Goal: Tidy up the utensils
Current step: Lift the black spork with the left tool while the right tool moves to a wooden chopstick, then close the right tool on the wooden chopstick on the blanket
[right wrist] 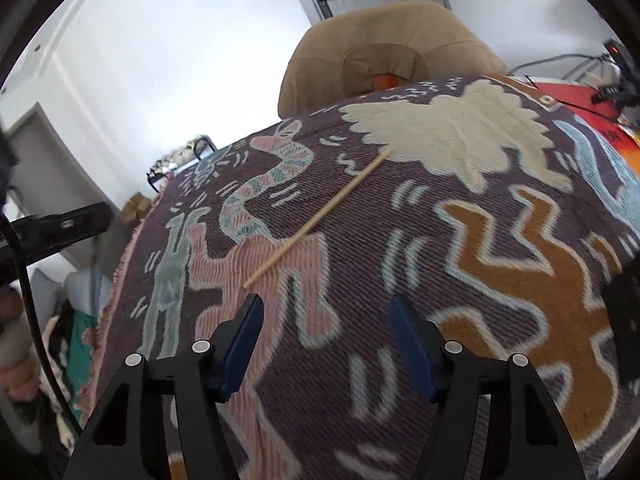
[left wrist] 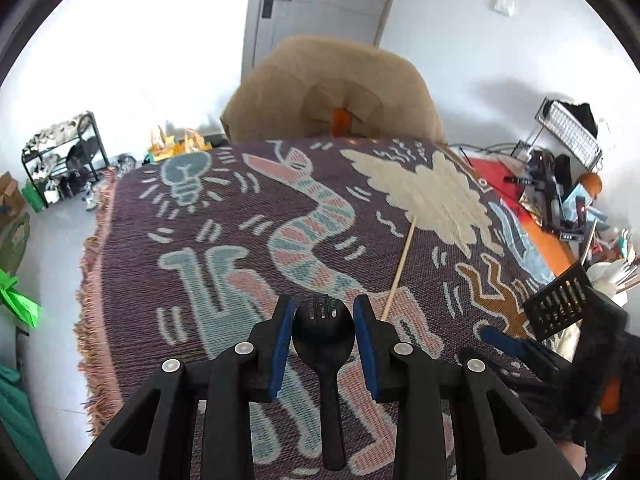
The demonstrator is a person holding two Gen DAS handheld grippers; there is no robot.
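A black plastic spork [left wrist: 323, 332] lies on the patterned woven cloth [left wrist: 224, 216], head pointing away. My left gripper [left wrist: 323, 320] is open and straddles the spork's head, pads on either side with small gaps. A single wooden chopstick [left wrist: 400, 270] lies on the cloth just beyond and right of it. In the right wrist view the same chopstick [right wrist: 318, 220] lies diagonally ahead of my right gripper [right wrist: 326, 312], which is open and empty above the cloth [right wrist: 500, 240]. The right gripper also shows at the right edge of the left wrist view [left wrist: 520, 346].
A black slotted holder [left wrist: 558, 306] with white and wooden utensils [left wrist: 612, 276] stands at the right. A tan cushioned chair [left wrist: 336, 88] is behind the table. Cluttered electronics and cables [left wrist: 560, 184] sit on an orange surface at far right. A shoe rack [left wrist: 64, 156] stands at left.
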